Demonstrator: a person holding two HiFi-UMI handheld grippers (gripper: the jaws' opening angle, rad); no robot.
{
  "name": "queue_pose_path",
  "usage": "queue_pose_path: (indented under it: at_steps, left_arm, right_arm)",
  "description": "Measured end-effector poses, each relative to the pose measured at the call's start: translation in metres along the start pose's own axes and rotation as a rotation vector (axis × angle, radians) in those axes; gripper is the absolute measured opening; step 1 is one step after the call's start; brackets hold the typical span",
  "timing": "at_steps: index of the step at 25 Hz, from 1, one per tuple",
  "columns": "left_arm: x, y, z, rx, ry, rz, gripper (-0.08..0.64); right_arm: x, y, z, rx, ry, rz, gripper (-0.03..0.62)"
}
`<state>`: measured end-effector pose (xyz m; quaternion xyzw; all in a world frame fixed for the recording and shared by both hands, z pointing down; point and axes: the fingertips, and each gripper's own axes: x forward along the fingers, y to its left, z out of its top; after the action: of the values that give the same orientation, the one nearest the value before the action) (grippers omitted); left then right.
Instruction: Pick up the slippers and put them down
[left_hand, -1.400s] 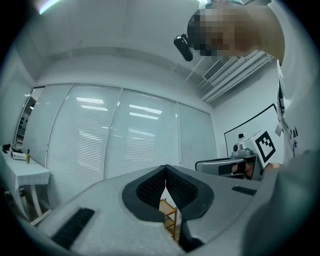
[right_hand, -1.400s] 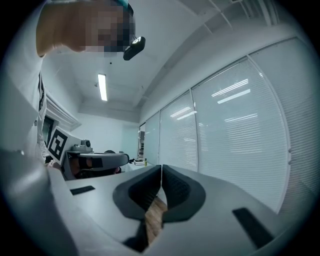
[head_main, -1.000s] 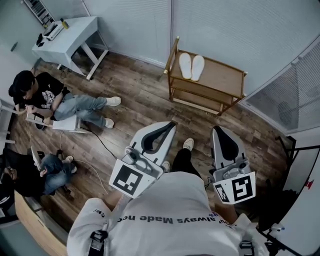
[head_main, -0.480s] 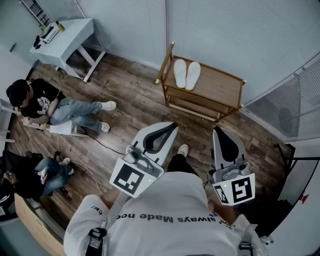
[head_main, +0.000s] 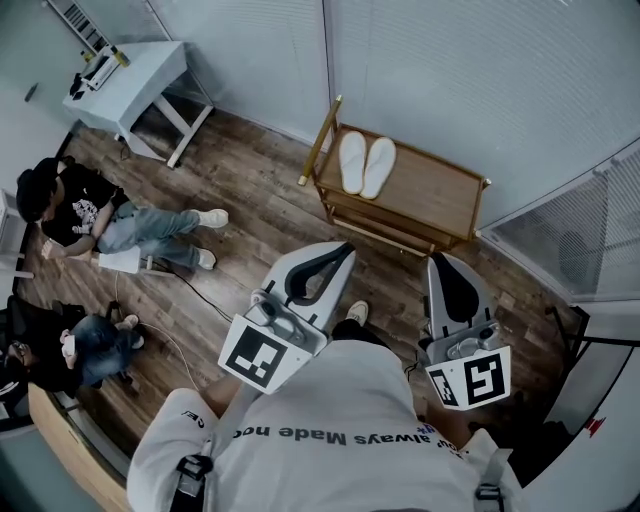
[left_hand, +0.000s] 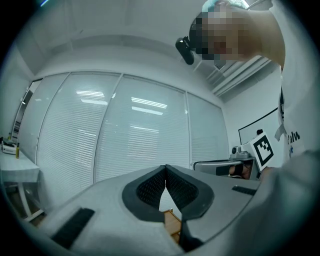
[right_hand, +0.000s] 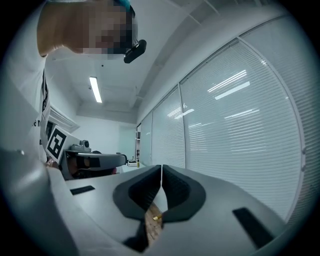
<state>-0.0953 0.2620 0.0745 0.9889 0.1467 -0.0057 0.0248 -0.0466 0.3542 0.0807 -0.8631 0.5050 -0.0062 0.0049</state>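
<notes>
The left gripper (head_main: 343, 249) is held level with its jaws brought together at the tips, and nothing is caught between them; only a sliver of wood is seen through the gap below the pads in the left gripper view. The slippers (head_main: 365, 165) are found well ahead of it and a little to its right, laid on the left part of the top board of a wooden shelf unit (head_main: 440, 185) that stands against the blinds. They are set side by side, touching along their inner edges, with their long axes running away from the person and roughly in line with the way both grippers point (a slight lean to the left is seen in the pair). They are seen as plain white, thin and flat, of the soft disposable kind; whether they lie sole up or sole down cannot be told. The right gripper (head_main: 437, 259) is likewise closed and empty, and the slippers are placed ahead and to its left, farther off than from the left one. The left gripper is therefore judged the nearer, and a stretch of bare floor must be crossed and both jaws opened before any grasp is tried
</notes>
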Motion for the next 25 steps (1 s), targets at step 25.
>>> queue_pose_path:
  at_steps: [25]
  left_arm:
    - [0.108,0.078,-0.022,-0.021,0.018,0.061,0.011]
  right_arm:
    - [0.103,-0.083,-0.028,0.019,0.049,0.074,0.016]
